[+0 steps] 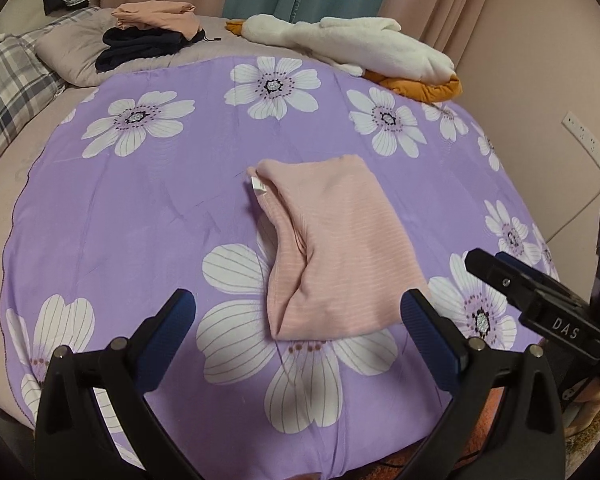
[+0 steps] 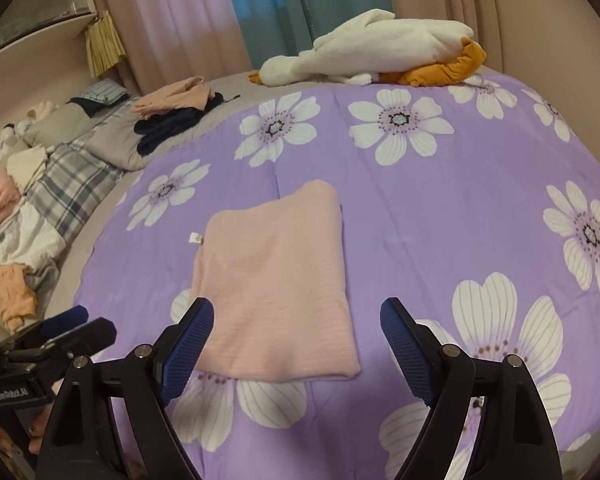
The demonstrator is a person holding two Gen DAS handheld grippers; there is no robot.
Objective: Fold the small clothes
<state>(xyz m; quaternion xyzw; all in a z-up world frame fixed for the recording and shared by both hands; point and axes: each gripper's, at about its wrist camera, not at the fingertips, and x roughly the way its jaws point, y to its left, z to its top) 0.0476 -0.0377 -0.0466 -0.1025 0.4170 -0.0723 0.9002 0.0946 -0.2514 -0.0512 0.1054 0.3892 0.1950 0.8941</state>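
Note:
A pink striped garment [image 1: 332, 248] lies folded into a compact rectangle on the purple flowered sheet [image 1: 140, 200], a small white label at its upper left corner. My left gripper [image 1: 300, 304] hovers open above the garment's near edge, nothing between its blue pads. In the right wrist view the same pink garment [image 2: 276, 280] lies flat just ahead of my right gripper [image 2: 298, 316], which also stands open and empty above its near edge. The right gripper's fingers [image 1: 500, 276] show at the right of the left wrist view. The left gripper's fingers [image 2: 72, 320] show at the lower left.
A stack of folded peach and dark navy clothes [image 1: 152, 36] lies at the far left of the bed. A white plush goose [image 1: 360, 44] with orange feet lies along the far edge. Plaid pillows [image 2: 64, 188] and loose clothes line the left side. Curtains hang behind.

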